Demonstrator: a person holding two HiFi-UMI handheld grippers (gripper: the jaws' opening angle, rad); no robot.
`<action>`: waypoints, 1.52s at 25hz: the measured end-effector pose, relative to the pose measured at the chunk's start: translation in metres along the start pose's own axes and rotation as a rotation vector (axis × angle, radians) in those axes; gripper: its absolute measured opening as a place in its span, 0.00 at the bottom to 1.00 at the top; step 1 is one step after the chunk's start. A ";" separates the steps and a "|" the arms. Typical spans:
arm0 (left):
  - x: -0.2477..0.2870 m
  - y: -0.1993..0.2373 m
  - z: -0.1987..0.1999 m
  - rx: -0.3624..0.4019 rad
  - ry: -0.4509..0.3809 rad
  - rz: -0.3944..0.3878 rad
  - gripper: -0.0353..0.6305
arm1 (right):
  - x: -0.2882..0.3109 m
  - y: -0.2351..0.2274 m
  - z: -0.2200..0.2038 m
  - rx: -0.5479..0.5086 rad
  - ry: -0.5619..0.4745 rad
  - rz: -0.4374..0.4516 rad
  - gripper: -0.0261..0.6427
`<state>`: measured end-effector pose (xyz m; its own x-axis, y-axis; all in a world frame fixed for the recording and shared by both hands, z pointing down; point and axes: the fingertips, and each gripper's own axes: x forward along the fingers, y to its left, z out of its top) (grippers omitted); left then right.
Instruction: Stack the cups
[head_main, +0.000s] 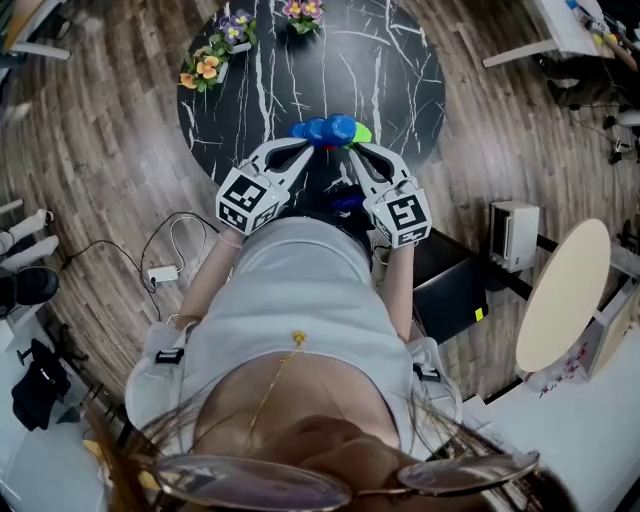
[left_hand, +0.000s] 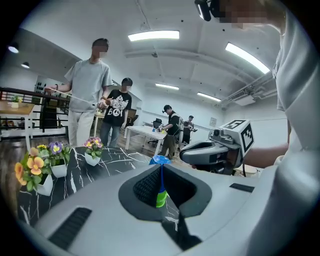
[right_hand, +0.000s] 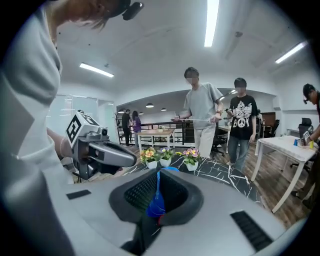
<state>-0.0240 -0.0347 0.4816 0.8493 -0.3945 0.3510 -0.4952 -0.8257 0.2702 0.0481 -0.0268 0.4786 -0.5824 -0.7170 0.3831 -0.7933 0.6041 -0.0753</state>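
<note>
Left claw (head_main: 303, 143) clamped on blue cup (left_hand: 160, 175) wall. Right claw (head_main: 352, 148) clamped on second blue cup (right_hand: 156, 202). Green cup (head_main: 361, 133) touching them, near tabletop (head_main: 400, 60) front edge.

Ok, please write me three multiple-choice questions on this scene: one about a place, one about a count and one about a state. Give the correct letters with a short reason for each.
1. Where are the cups?
A. on the floor
B. near the edge of the table closest to the person
C. among the flowers

2. How many flower pots are on the table?
A. one
B. five
C. three

3. How are the fingers of the right gripper?
A. closed on a blue cup
B. wide apart, empty
C. closed on a flower pot

Answers:
1 B, the head view shows them just ahead of both grippers.
2 C, three pots line the far left rim.
3 A, its own view shows blue plastic pinched between them.
</note>
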 end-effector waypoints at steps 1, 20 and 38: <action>0.000 -0.002 0.002 0.006 -0.006 -0.004 0.10 | 0.000 0.002 0.002 -0.005 -0.009 0.002 0.08; -0.007 -0.032 0.073 0.119 -0.155 -0.042 0.10 | -0.011 0.009 0.057 -0.073 -0.160 0.023 0.07; -0.014 -0.046 0.098 0.146 -0.236 -0.063 0.10 | -0.028 0.013 0.092 -0.064 -0.297 0.036 0.07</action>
<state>0.0049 -0.0309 0.3764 0.9053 -0.4091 0.1147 -0.4227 -0.8943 0.1465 0.0377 -0.0304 0.3820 -0.6434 -0.7597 0.0943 -0.7642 0.6445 -0.0224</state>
